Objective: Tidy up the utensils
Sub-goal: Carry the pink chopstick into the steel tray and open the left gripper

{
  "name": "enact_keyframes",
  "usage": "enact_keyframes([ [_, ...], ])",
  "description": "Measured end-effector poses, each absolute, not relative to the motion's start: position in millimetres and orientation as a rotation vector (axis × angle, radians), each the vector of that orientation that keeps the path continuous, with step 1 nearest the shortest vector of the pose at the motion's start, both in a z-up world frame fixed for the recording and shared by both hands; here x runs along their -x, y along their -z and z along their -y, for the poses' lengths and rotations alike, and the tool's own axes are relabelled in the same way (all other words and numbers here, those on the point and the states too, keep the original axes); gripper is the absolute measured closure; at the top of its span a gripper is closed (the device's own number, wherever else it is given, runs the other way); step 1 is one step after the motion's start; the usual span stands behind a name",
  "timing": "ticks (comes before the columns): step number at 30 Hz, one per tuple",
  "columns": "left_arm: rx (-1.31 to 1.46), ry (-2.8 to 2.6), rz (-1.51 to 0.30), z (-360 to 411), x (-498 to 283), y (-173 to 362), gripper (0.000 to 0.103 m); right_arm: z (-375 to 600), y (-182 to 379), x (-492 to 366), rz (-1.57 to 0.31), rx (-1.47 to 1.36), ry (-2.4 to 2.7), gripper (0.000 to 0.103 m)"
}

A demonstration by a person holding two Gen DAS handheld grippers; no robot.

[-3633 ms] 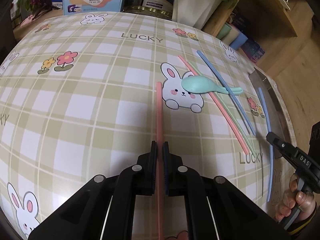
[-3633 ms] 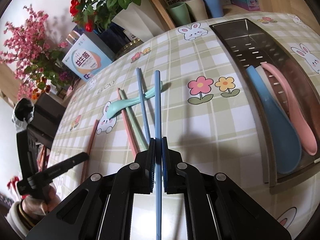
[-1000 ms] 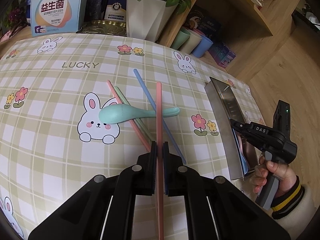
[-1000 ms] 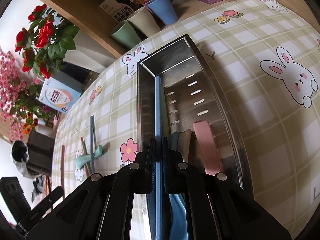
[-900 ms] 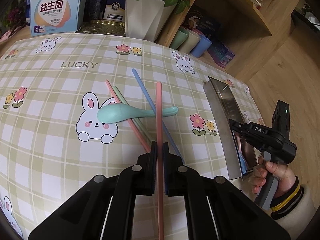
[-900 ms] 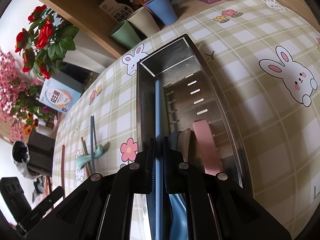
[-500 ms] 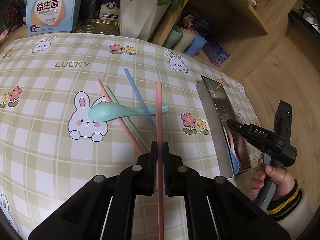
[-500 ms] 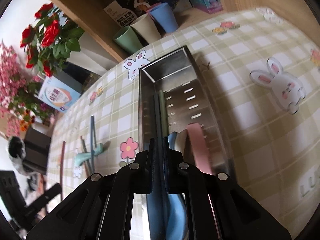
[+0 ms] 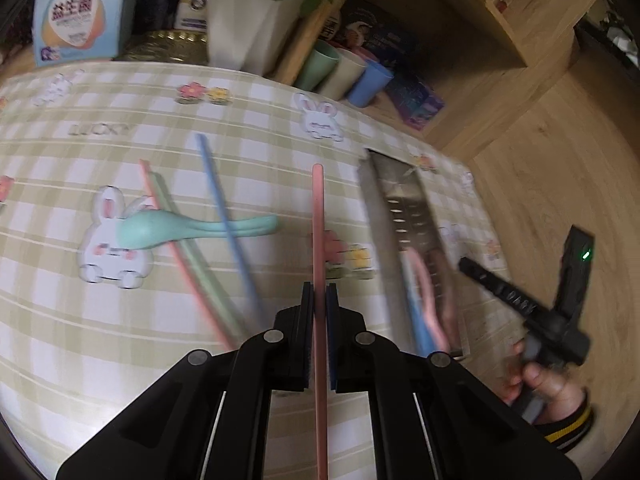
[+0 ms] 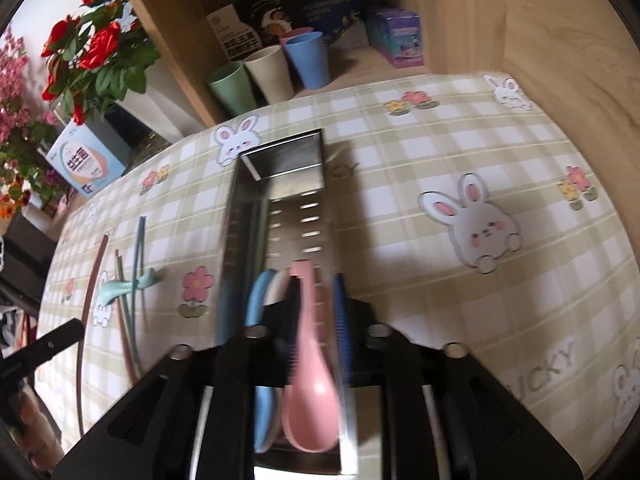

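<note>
My left gripper is shut on a pink chopstick and holds it above the table, left of the steel tray. My right gripper is open and empty over the steel tray. In the tray lie a pink spoon, a blue spoon and a blue chopstick along its left wall. On the cloth lie a mint spoon, a blue chopstick, a pink chopstick and a green chopstick.
A shelf at the back holds several cups and boxes. A white flower pot and a blue carton stand at the table's far edge. The wooden floor lies past the tray on the right.
My right gripper has opened and let the blue chopstick go into the tray, then shifted right over it. My left gripper has carried the pink chopstick rightward toward the tray.
</note>
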State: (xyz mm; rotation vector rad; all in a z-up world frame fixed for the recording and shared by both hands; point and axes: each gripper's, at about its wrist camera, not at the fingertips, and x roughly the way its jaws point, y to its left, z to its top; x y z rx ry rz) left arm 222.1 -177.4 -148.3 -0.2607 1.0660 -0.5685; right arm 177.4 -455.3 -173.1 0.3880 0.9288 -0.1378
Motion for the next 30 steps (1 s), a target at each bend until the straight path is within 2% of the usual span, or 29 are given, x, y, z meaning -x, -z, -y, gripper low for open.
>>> enact_keyframes([
  [2,0.274,0.586,-1.07,189,-223,148,0.097,461,174,-176,-0.93,-0.388,0.147,0.075],
  [3,0.282,0.596,-1.074,197,-224,148,0.097,466,175,-174,-0.931,-0.389,0.152,0.071],
  [6,0.304,0.613,-1.085,215,-226,149,0.097,478,177,-169,-0.927,-0.39,0.168,0.051],
  [8,0.325,0.624,-1.091,229,-228,149,0.097,484,178,-166,-0.931,-0.397,0.171,0.049],
  [10,0.342,0.627,-1.091,243,-231,150,0.097,491,180,-163,-0.932,-0.412,0.185,0.035],
  [11,0.353,0.63,-1.093,247,-232,150,0.097,494,180,-162,-0.931,-0.42,0.185,0.034],
  [13,0.397,0.639,-1.099,256,-236,153,0.097,500,181,-159,-0.932,-0.44,0.18,0.021],
  [14,0.418,0.642,-1.1,260,-238,155,0.097,503,182,-158,-0.93,-0.447,0.179,0.018],
  [21,0.474,0.632,-1.089,280,-243,166,0.097,515,183,-153,-0.912,-0.468,0.17,0.017],
  [30,0.416,0.571,-1.038,293,-249,181,0.097,520,196,-147,-0.924,-0.493,0.174,0.017],
])
